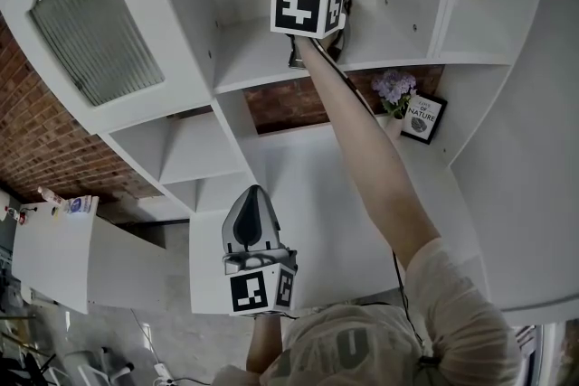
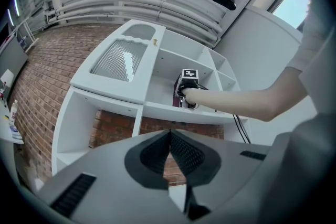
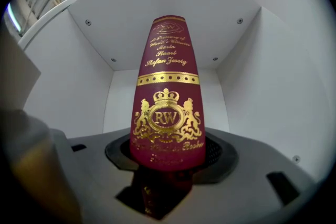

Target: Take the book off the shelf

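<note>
Right gripper view: right gripper [image 3: 168,159] jaws clamp the book [image 3: 167,92].

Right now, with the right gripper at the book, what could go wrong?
The right gripper holds the book only low on its spine; the tall book may tip when pulled.
The book stands alone in its compartment, so nothing steadies it sideways.
If dropped, it could hit the flowers and framed picture below it.

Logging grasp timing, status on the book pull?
Left gripper shut, empty, held low. Right gripper shut on book spine. Book upright in shelf compartment, alone, nothing blocking.
</note>
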A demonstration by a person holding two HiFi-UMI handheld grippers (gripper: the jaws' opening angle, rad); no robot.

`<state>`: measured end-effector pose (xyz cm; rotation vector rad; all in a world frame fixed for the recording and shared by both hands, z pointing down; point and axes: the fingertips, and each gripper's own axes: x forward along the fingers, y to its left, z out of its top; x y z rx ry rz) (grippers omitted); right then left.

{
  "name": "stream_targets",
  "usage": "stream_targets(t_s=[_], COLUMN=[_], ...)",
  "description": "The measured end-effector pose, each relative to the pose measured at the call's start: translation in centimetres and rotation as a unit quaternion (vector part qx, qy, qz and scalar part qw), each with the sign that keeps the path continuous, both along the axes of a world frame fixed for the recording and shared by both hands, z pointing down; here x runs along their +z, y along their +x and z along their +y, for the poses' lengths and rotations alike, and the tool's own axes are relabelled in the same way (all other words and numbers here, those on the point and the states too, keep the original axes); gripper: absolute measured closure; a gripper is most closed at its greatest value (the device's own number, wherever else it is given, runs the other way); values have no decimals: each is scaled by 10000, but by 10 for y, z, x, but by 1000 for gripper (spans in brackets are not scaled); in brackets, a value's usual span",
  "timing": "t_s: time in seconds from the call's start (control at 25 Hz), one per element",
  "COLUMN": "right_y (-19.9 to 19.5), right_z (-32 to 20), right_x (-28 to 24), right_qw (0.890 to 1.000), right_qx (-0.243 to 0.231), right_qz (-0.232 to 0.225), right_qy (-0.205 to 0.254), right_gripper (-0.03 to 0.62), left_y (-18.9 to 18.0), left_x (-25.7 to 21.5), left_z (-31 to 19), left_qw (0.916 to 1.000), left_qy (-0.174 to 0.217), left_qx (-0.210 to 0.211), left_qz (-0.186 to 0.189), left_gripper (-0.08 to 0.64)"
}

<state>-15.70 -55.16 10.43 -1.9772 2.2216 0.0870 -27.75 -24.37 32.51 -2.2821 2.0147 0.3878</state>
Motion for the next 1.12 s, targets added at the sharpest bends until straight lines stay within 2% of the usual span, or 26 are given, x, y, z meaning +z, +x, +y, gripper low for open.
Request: stream_targets(t_s=[0.36, 0.64, 0.8, 0.96, 1.12], right_y=[2, 15, 25, 38, 48], right_z=[8, 33, 50, 77, 108], right_x=[0, 2, 3, 6, 5], right_qw=[9999, 9996, 9994, 9983, 9965], right_qx=[-128, -262, -297, -580, -827], right_qz=[66, 34, 186, 63, -25], right_qy=[-76, -60, 21, -55, 118], right_gripper=[347, 347, 347, 347, 347], left_y=[1, 4, 5, 5, 4], left_x=[-3, -7, -10, -18, -32], left_z=[4, 3, -2, -5, -13], left_qw=[9999, 9999, 9997, 9993, 9981], left_qy=[100, 59, 84, 174, 352], left_qx=[-10, -154, -210, -267, -380], left_qz=[44, -25, -119, -188, -318], left_gripper=[546, 546, 546, 548, 548])
